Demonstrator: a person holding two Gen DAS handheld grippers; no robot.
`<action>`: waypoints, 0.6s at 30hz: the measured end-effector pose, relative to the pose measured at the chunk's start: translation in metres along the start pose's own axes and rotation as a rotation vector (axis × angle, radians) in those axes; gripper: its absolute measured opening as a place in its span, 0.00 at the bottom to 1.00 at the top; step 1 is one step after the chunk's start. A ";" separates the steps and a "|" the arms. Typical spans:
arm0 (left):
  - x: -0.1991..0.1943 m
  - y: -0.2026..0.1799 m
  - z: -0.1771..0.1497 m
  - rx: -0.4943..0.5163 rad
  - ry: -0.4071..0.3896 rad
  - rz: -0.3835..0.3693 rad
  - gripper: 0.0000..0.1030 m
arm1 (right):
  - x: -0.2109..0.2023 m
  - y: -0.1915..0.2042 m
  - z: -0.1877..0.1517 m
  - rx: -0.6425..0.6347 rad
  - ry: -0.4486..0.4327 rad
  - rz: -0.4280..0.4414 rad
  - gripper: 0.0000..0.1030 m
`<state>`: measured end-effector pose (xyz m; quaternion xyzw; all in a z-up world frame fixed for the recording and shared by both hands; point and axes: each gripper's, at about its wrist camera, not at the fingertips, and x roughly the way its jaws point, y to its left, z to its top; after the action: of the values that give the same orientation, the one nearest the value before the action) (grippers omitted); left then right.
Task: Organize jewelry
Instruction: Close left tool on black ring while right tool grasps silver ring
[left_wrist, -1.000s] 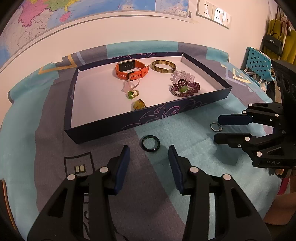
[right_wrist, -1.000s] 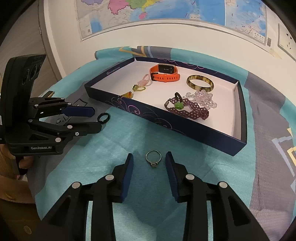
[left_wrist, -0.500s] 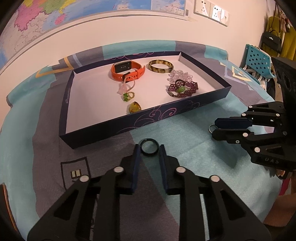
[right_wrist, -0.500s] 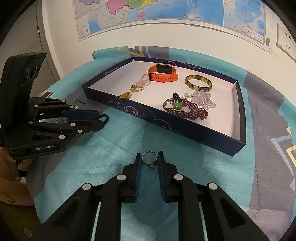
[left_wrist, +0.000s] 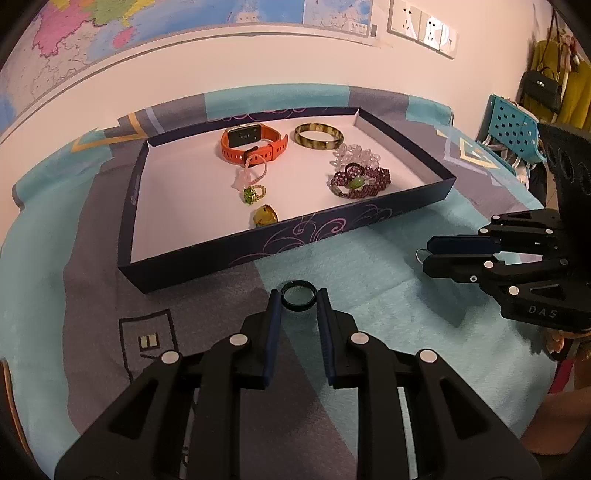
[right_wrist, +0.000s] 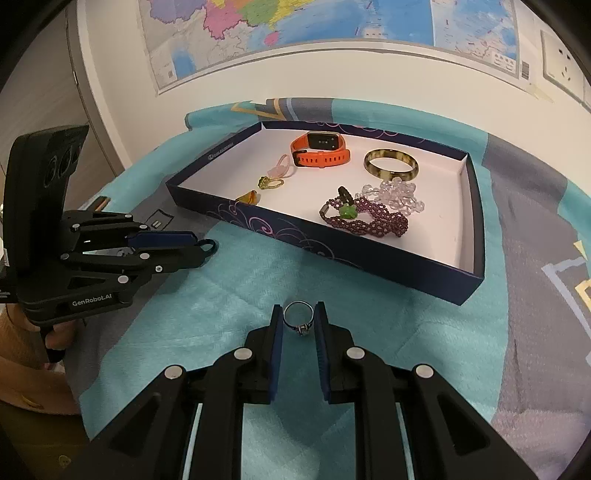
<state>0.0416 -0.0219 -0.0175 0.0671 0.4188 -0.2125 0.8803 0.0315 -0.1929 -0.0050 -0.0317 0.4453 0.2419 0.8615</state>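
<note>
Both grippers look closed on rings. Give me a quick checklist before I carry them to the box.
1. Left gripper shut on the dark ring: ok, both pads touch it.
2. Right gripper shut on the silver ring: ok, held at the fingertips.
3. Rings lifted off the cloth: cannot tell.
4. Free floor in the box for two rings: ok, the left part is bare.
5. Near wall of the box in the path: not ok, it stands between both grippers and the floor; lift over it.
6. Grippers apart from each other: ok.
</note>
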 end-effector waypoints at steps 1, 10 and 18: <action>-0.001 0.000 0.000 -0.003 -0.003 -0.003 0.19 | -0.001 -0.002 0.000 0.007 -0.003 0.006 0.15; -0.011 0.003 0.005 -0.023 -0.023 -0.041 0.01 | -0.011 -0.004 0.004 0.021 -0.036 0.020 0.15; -0.010 0.002 0.003 -0.004 -0.028 -0.005 0.30 | -0.011 -0.006 0.003 0.030 -0.037 0.026 0.15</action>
<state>0.0389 -0.0181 -0.0081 0.0612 0.4071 -0.2147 0.8857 0.0316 -0.2017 0.0045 -0.0084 0.4332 0.2469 0.8668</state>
